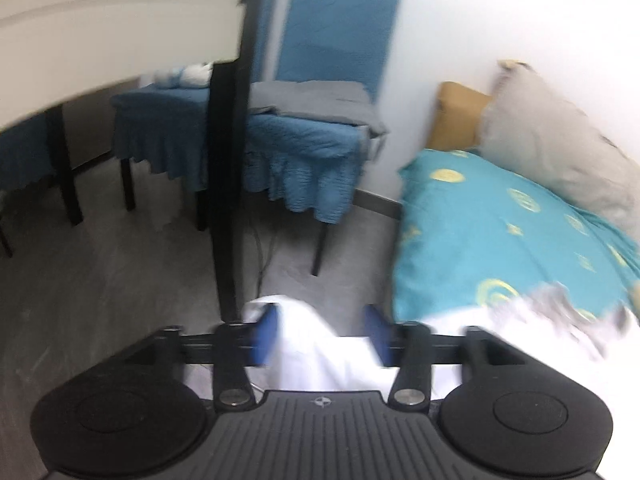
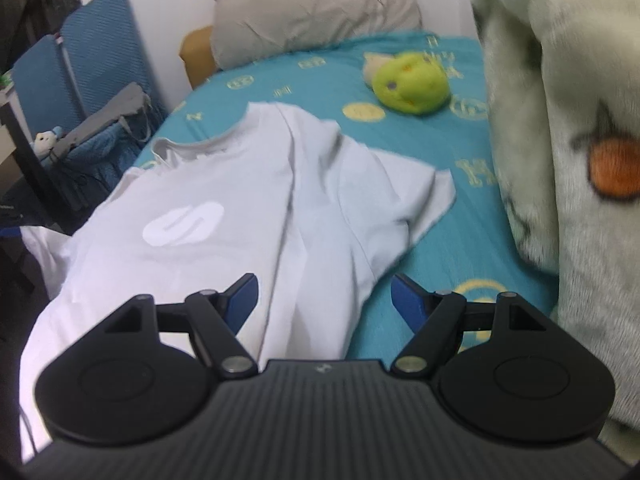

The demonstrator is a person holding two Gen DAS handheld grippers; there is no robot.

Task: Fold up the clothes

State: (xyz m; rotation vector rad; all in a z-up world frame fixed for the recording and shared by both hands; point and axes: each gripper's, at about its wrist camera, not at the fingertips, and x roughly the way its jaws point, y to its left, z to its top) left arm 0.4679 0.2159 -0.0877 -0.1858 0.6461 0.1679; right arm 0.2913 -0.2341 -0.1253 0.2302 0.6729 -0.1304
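A white T-shirt (image 2: 240, 200) with a pale oval logo (image 2: 184, 220) lies spread on the teal bedsheet (image 2: 440, 140), collar toward the pillow. Its left side hangs over the bed edge. My right gripper (image 2: 324, 298) hovers over the shirt's lower part, open, with its blue pads clear of the cloth. In the left wrist view, a fold of the white shirt (image 1: 316, 352) sits between the blue pads of my left gripper (image 1: 320, 332). Those jaws stand apart and do not pinch the fold. That view is blurred.
A green plush toy (image 2: 412, 84) and a grey pillow (image 2: 316, 12) lie at the bed's head. A fleecy patterned blanket (image 2: 560, 120) rises on the right. Beside the bed stand blue-covered chairs (image 1: 320, 80), a black table leg (image 1: 226, 180) and grey floor (image 1: 100, 280).
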